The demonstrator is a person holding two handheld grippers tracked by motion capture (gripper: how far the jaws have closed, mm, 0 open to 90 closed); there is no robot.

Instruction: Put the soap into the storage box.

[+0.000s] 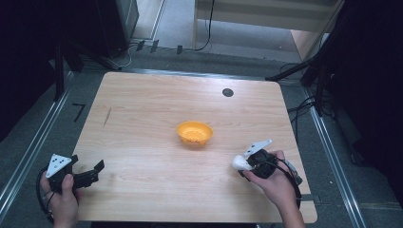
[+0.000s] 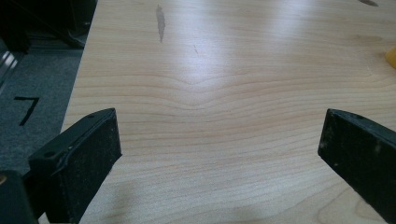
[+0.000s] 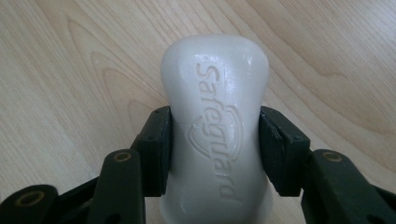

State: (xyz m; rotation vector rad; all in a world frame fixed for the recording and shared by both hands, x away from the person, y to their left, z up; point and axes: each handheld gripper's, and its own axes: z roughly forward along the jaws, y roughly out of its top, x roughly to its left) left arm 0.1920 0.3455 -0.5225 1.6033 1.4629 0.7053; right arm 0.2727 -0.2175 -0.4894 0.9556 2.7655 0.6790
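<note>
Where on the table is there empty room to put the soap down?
Plenty. The table is bare from the orange bowl to its left edge, and across the far side up to the small dark disc. The near strip between the left gripper and the right gripper, which holds the white soap, is free too. Nowhere is crowded.

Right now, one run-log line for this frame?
left gripper: open, empty, table left edge | right gripper: shut on white soap bar, right side | orange bowl: centre, untouched
</note>
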